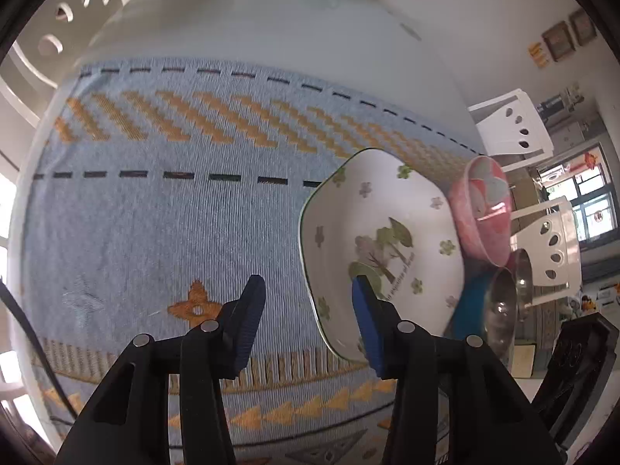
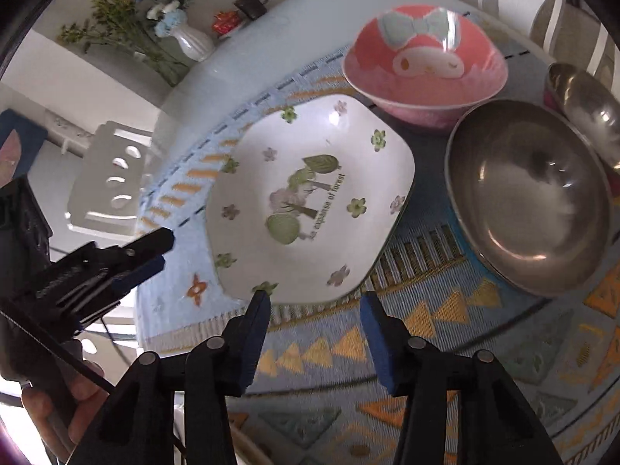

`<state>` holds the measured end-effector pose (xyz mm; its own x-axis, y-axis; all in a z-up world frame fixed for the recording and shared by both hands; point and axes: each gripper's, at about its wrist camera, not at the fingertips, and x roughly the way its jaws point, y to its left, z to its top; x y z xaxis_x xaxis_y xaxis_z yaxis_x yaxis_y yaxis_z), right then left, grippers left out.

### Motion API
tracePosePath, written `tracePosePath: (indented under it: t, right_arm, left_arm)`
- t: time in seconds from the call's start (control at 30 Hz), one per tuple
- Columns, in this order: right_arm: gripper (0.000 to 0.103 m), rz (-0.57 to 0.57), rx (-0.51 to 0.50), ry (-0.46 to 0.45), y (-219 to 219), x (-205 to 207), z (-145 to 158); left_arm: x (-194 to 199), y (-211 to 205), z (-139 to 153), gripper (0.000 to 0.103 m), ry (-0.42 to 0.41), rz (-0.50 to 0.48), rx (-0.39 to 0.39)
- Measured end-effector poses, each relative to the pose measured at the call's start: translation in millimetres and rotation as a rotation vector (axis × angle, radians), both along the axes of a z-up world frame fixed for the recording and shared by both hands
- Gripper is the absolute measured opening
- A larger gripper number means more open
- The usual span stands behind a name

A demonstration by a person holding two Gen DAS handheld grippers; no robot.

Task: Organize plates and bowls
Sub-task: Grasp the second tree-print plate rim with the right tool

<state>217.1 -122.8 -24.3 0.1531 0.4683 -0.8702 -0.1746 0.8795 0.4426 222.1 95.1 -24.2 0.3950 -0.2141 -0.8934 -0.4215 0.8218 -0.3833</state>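
Both claws are hanging spread and empty: the left gripper [image 1: 308, 317] over the blue woven mat [image 1: 162, 209], the right gripper [image 2: 316, 329] just short of the white floral plate [image 2: 310, 197] lying mid-mat. The pink bowl [image 2: 426, 66] is sitting toward the table's far edge, touching or just beside the plate. The steel bowl [image 2: 531, 197] is crowding the plate's right; a second steel bowl [image 2: 585, 104] is being cut off by the lens rim.

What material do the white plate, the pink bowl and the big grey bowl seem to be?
White plate: probably glazed ceramic, glossy with printed trees. Pink bowl: glossy, ceramic or melamine, unclear which. Grey bowl: likely stainless steel, with a dull mirror-like sheen.
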Motion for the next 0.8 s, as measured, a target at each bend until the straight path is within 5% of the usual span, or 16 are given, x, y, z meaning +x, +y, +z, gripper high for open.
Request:
tracePosePath:
  t: [0.2, 0.37, 0.7, 0.8]
  right_arm:
    - [0.043, -0.037, -0.039, 0.043, 2, 20, -24]
    - [0.030, 0.001, -0.064, 0.032, 6, 29, -36]
    - [0.029, 0.127, -0.092, -0.101, 24, 12, -19]
    - [0.029, 0.132, -0.086, -0.079, 38, 1, -19]
  left_arm:
    - [12, 0, -31, 0.033, 0.053, 0.009, -0.031]
    - [20, -7, -40, 0.013, 0.049, -0.018, -0.058]
    - [9, 0, -33, 0.014, 0.052, -0.024, 0.036]
    - [0, 14, -31, 0.014, 0.059, 0.001, 0.052]
